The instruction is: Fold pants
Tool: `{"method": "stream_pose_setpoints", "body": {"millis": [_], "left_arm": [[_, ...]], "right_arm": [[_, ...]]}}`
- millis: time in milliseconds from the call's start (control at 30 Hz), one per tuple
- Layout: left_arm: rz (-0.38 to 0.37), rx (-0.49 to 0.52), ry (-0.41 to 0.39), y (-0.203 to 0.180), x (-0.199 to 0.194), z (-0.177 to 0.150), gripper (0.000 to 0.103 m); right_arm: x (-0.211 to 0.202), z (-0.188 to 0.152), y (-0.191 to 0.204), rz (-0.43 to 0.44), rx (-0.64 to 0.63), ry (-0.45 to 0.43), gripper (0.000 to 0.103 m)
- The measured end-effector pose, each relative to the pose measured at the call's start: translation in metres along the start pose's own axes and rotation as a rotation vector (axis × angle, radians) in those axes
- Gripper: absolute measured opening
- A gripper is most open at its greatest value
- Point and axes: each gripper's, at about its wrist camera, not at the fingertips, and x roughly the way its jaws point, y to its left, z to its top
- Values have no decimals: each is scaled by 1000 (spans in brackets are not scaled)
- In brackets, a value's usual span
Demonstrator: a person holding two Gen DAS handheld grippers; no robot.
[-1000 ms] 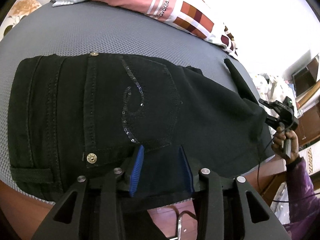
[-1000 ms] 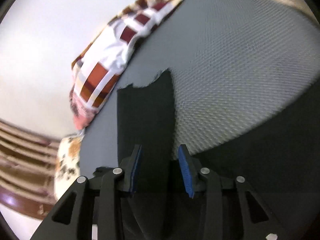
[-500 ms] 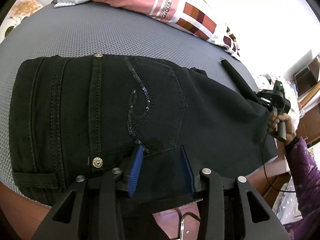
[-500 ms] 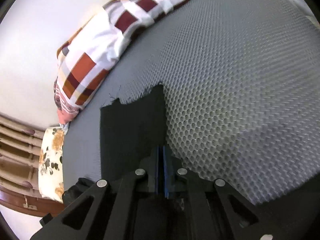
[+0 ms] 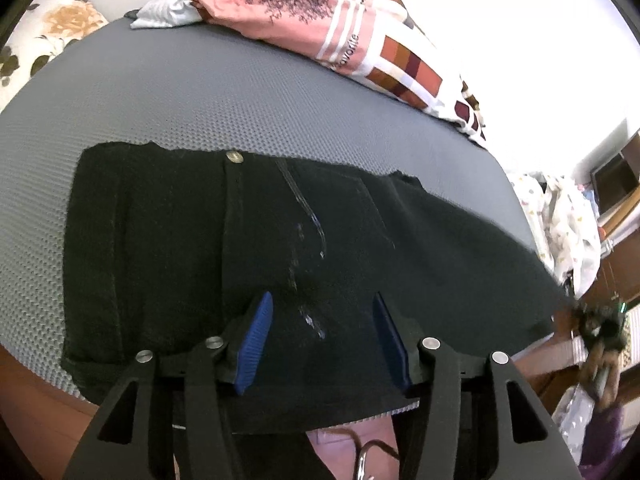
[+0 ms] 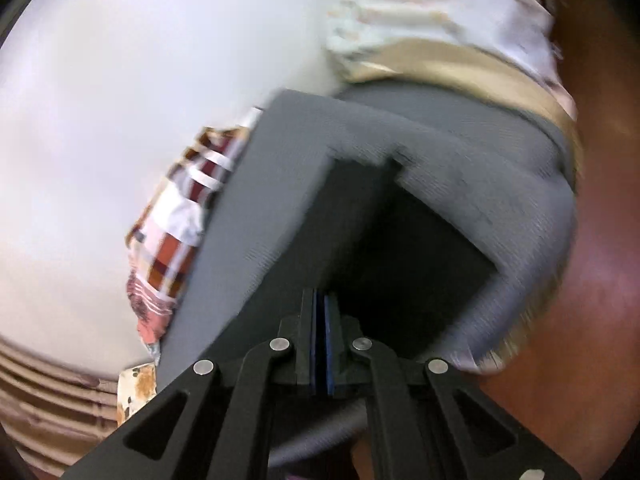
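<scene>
Black pants [image 5: 280, 240] lie flat on the grey mesh mattress [image 5: 240, 92], waistband to the left, a sequin pocket in the middle. My left gripper [image 5: 322, 306] hovers at their near edge with its jaws opening; black cloth lies between the blue pads, which stand apart from it. A pant leg stretches right to my right gripper [image 5: 600, 324], blurred in a person's hand past the mattress edge. In the right wrist view the right gripper [image 6: 323, 300] is shut on the end of that black leg [image 6: 380, 232], which runs back onto the mattress [image 6: 460, 152].
A pink printed garment [image 5: 312, 12] and a checked cloth [image 5: 416, 76] lie along the far side of the bed. A floral pillow [image 5: 52, 28] sits far left. White cloth [image 5: 568, 216] is piled at the right, near wooden furniture. Reddish floor [image 6: 592, 240] lies beyond the bed corner.
The right gripper closed on the leg end and swung fast away from the bed, drawing the leg out to the right. The left jaws widened; the left hand barely shifted.
</scene>
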Motion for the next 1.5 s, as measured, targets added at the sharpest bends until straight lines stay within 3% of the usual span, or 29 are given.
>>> {"method": "stream_pose_setpoints", "body": {"millis": [133, 233, 567, 600, 667, 867, 1000, 1067, 1133, 1267, 1400, 1500], "left_arm": [[3, -9, -8, 2, -3, 1, 54], [17, 0, -5, 1, -4, 1, 54], [16, 33, 1, -6, -14, -3, 55], [2, 31, 14, -6, -15, -4, 55], [-19, 29, 31, -6, -18, -9, 55], [-62, -51, 52, 11, -31, -16, 55], [-57, -178, 45, 45, -44, -14, 55], [-37, -232, 28, 65, -55, -15, 55], [-34, -270, 19, 83, -66, -16, 55], [-16, -271, 29, 101, -77, -20, 55], [-56, -288, 118, 106, -61, -27, 55], [-44, -300, 169, 108, -49, -31, 55]], "right_arm": [[23, -20, -52, -2, 130, 60, 3], [28, -23, -72, 99, 215, 56, 3], [28, -28, -73, 233, 240, 69, 12], [30, -29, -72, 250, 247, 78, 15], [37, -37, -68, 315, 275, 115, 35], [67, -68, -12, 356, 139, 261, 47], [94, -94, 21, 358, 62, 342, 46], [105, -106, 39, 339, -8, 378, 24], [113, -115, 47, 317, -57, 400, 18], [120, -123, 48, 330, -57, 423, 17], [123, -122, 36, 374, 24, 438, 17], [122, -124, 33, 382, 46, 438, 17]]}}
